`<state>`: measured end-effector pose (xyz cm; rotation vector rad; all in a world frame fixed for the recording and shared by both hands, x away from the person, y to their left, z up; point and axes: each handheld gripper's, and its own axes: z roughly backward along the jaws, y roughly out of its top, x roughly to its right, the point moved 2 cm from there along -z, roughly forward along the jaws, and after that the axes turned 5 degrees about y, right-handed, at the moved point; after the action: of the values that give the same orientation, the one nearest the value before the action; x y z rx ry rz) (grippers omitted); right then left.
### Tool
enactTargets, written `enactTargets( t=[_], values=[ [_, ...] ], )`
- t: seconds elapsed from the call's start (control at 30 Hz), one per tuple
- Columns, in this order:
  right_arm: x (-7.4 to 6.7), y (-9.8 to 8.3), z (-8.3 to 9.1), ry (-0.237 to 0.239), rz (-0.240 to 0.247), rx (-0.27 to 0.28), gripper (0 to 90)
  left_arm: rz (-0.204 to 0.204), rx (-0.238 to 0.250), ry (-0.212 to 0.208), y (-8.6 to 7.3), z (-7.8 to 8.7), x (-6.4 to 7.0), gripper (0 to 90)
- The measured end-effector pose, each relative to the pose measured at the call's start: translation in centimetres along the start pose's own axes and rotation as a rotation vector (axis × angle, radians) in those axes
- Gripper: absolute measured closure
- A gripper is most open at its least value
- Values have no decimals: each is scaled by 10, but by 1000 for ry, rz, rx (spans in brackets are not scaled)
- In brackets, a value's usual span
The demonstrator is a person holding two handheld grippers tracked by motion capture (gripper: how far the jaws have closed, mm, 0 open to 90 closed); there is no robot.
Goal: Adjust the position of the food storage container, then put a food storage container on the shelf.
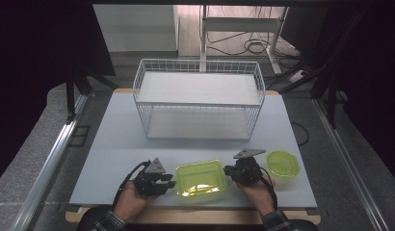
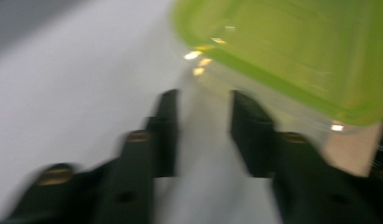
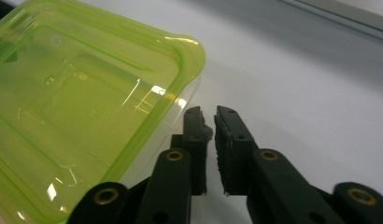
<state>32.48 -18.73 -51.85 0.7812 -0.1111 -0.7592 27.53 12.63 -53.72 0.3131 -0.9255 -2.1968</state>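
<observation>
Nearest to the person, the two hands rest at the front edge of the desk (image 1: 113, 144), one at each side of the box (image 1: 201, 178), so it looks as if both are placed to take it from two sides. The left gripper (image 1: 163, 183) points toward the left wall of the box; in the left gripper view its jaws stand clearly apart with only bare desk between them, and the box corner is just ahead, not touched. The right gripper (image 1: 229, 170) sits just beside the right wall; in the right gripper view its jaws are almost together, a thin gap remains, and nothing is held between them. The box edge is only beside the left jaw.

The box is a shallow rectangular container with rounded corners. Its lid is yellow-green translucent plastic, glossy, with a raised rim and a stepped panel that catches the light, and the body below seems clear.

A little farther, right of the right hand, stands a round tub (image 1: 283, 164) of the same green plastic, apart from the box.

Beyond them, in the middle of the desk, is a white wire basket (image 1: 142, 84), a fine rectangular mesh with open top, probably the place for the containers.
</observation>
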Motion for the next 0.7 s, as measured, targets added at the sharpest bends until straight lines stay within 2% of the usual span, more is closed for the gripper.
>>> enactTargets(
  t=[0.07,0.1,0.13,0.2,0.3,0.43,0.57,0.7],
  values=[
    [2,-1,2,-1,-8,13,754,30,19,28,-3,2,-6,392],
    [3,-2,4,-3,-12,20,723,37,24,39,-4,4,-9,338],
    [3,-2,6,-5,-14,28,693,37,24,39,-4,4,-9,306],
    [4,-2,9,-13,-20,49,620,57,30,73,-8,7,-14,194],
    [7,-4,13,-14,-31,69,518,57,36,83,-11,8,-16,108],
    [8,-6,19,-13,-36,88,412,26,24,103,-15,8,-14,60],
    [9,-6,24,-7,-40,106,342,19,24,96,-17,7,-14,47],
    [8,-7,29,18,-54,131,276,12,25,118,-20,9,-15,43]
  ],
)
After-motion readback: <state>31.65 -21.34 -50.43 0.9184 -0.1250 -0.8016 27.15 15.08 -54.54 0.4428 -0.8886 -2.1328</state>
